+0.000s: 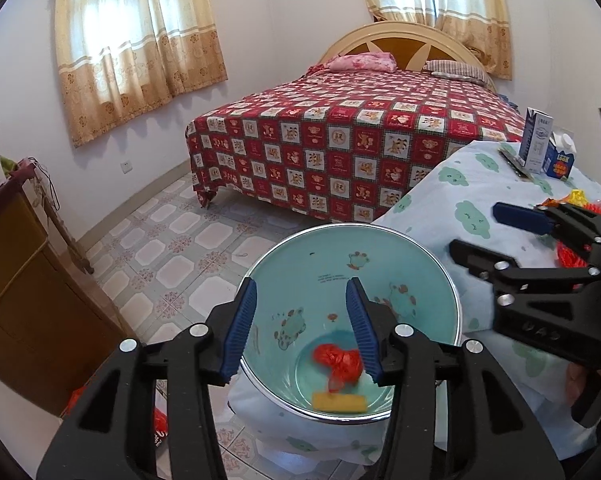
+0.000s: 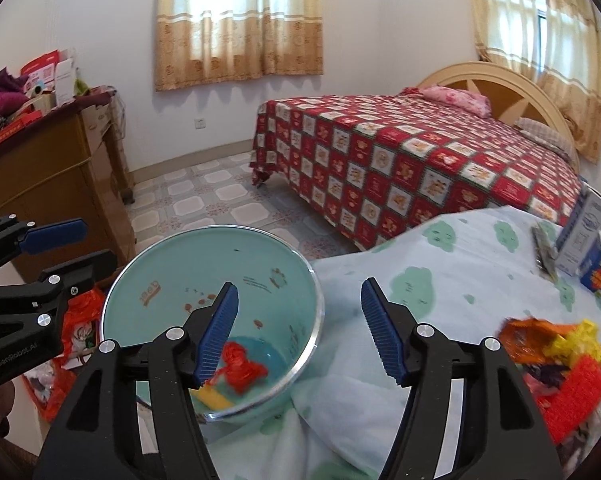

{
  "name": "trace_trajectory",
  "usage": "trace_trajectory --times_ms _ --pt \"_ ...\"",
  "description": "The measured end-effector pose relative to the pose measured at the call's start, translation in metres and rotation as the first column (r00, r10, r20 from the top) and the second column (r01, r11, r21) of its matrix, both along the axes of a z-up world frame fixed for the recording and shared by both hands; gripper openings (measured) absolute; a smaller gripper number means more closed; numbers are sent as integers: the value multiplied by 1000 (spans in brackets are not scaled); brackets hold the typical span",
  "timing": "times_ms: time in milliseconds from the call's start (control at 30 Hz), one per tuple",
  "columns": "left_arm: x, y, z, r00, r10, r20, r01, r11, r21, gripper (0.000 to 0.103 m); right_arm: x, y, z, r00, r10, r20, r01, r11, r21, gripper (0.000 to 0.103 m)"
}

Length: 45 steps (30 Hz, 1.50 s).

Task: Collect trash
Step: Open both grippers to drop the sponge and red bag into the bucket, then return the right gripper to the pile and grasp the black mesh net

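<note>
Trash fills the left wrist view: red crumpled plastic [image 1: 340,362] and a yellow piece [image 1: 339,403] lie in the teal bin [image 1: 300,256], beneath the left tongs [image 1: 300,330], which stand open and empty. In the right wrist view, the right tongs [image 2: 300,332], also open and empty, hang between the bin and the wrapper pile [image 2: 556,356] on the cloth-covered worktop [image 2: 440,292].

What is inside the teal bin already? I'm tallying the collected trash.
In the teal bin lie a crumpled red wrapper and a yellow piece. Anything beneath them is hidden.
</note>
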State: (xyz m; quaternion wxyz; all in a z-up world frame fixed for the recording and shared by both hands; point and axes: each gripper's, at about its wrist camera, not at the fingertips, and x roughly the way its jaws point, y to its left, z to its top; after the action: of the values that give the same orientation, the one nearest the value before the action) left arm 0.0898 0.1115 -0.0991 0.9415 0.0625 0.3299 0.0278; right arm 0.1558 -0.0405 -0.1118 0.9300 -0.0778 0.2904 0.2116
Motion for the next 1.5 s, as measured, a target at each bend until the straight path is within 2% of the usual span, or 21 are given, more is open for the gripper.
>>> trace_trajectory --times_ms 200,333,467,600,733,800,900,933,967,1000,1033,1167,1267,1500 --pt "-7 -19 -7 999 -26 -20 26 1000 3 62 -31 -48 17 994 -104 29 105 994 -9 66" --pt "-15 -47 -21 994 -97 -54 98 995 27 62 -69 -96 29 978 -191 77 194 981 -24 67" --pt "-25 -78 -36 982 -167 -86 173 983 61 62 -109 -159 29 941 -324 103 328 944 -27 67" --pt "-31 -99 -44 974 -199 -108 208 976 72 62 -134 -223 8 889 -453 61 456 890 -31 66" --pt "-35 -119 -48 968 -223 -116 233 969 82 62 -138 -266 -19 861 -506 -38 506 862 -12 56" --pt "-36 -131 -48 964 -238 -120 249 965 83 62 -136 -272 -32 861 -503 -80 503 864 -17 54" --pt "-39 -147 -47 959 -261 -112 271 958 91 62 -136 -279 -48 868 -480 -124 485 875 4 46" --pt "-40 -153 -45 956 -272 -110 282 955 92 62 -138 -280 -48 875 -468 -127 474 880 21 35" --pt "-41 -157 -45 954 -278 -109 288 953 93 62 -140 -280 -48 881 -455 -130 462 886 35 30" --pt "-42 -162 -44 952 -286 -107 296 951 92 62 -142 -280 -46 887 -444 -125 453 891 45 15" --pt "-42 -166 -42 950 -293 -106 303 949 89 62 -144 -281 -44 892 -434 -124 443 895 54 8" --pt "-40 -185 -37 940 -325 -98 333 940 73 62 -154 -279 -35 899 -425 -101 434 897 88 7" --pt "-38 -200 -32 933 -348 -90 354 933 57 62 -162 -286 -25 892 -447 -71 453 882 128 7" --pt "-29 -244 -30 910 -408 -77 410 912 15 62 -173 -329 -7 830 -557 -41 552 806 213 7"
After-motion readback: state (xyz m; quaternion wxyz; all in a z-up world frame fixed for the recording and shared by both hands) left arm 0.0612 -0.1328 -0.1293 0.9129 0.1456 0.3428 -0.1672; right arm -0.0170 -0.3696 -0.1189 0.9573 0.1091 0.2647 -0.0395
